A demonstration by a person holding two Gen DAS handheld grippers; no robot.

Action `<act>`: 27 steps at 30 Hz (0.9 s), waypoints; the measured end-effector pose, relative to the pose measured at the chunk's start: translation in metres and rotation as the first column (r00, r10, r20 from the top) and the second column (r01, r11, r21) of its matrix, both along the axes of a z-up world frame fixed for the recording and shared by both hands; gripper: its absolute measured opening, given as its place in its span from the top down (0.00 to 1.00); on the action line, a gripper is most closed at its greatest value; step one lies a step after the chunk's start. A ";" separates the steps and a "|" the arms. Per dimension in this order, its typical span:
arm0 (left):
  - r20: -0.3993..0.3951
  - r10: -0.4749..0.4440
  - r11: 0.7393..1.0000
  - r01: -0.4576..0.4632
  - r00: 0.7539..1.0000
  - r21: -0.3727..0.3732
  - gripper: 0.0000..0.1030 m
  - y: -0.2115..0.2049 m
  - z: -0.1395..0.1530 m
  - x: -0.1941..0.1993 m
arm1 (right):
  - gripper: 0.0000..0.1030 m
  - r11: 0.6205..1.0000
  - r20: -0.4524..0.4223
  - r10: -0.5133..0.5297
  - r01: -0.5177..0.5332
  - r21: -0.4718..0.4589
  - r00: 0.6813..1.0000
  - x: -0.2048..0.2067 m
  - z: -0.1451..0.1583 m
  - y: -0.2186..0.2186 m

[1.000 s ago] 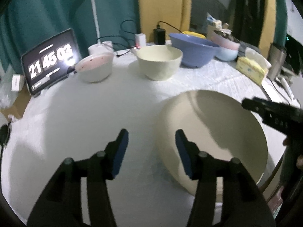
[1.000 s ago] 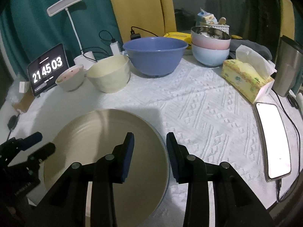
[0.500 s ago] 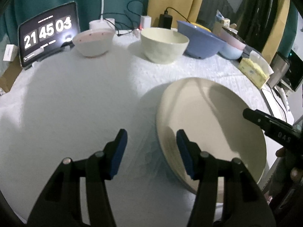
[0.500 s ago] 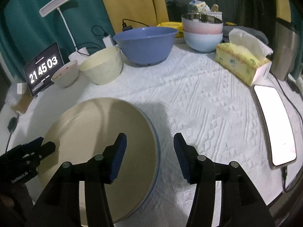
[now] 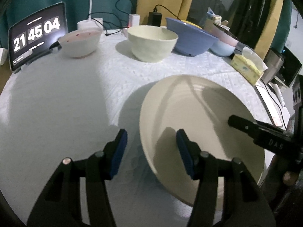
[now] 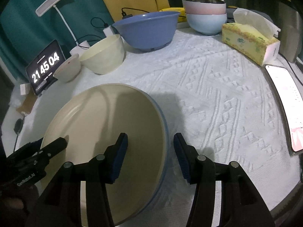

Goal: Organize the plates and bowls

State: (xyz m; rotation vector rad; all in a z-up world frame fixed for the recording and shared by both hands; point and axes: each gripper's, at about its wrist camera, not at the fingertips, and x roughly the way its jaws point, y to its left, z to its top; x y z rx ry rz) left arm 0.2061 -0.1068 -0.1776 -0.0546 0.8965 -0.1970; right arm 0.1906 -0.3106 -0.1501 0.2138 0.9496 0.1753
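Observation:
A large cream plate lies on the white tablecloth, stacked on a plate with a blue rim. My left gripper is open and straddles the cream plate's left rim, one finger over the cloth and one over the plate. My right gripper is open and straddles the right rim the same way, with no pad pressing on it. Each gripper shows at the edge of the other's view. At the back stand a small pink-white bowl, a cream bowl, a big blue bowl and a pink bowl stacked in a light blue one.
A tablet clock and a desk lamp stand at the back left with cables behind the bowls. A tissue box, a metal cup and a phone line the right edge. Bare cloth lies left of the plates.
The right gripper's jaws have widened from a narrow gap over the plate to a span across its rim. Both grippers have sunk closer to the plate.

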 end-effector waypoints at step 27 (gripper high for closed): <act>0.036 -0.007 1.000 0.008 0.999 -0.026 0.48 0.027 0.007 -0.003 | 0.55 0.996 0.049 0.021 -0.017 -0.086 0.999 0.013 0.019 0.044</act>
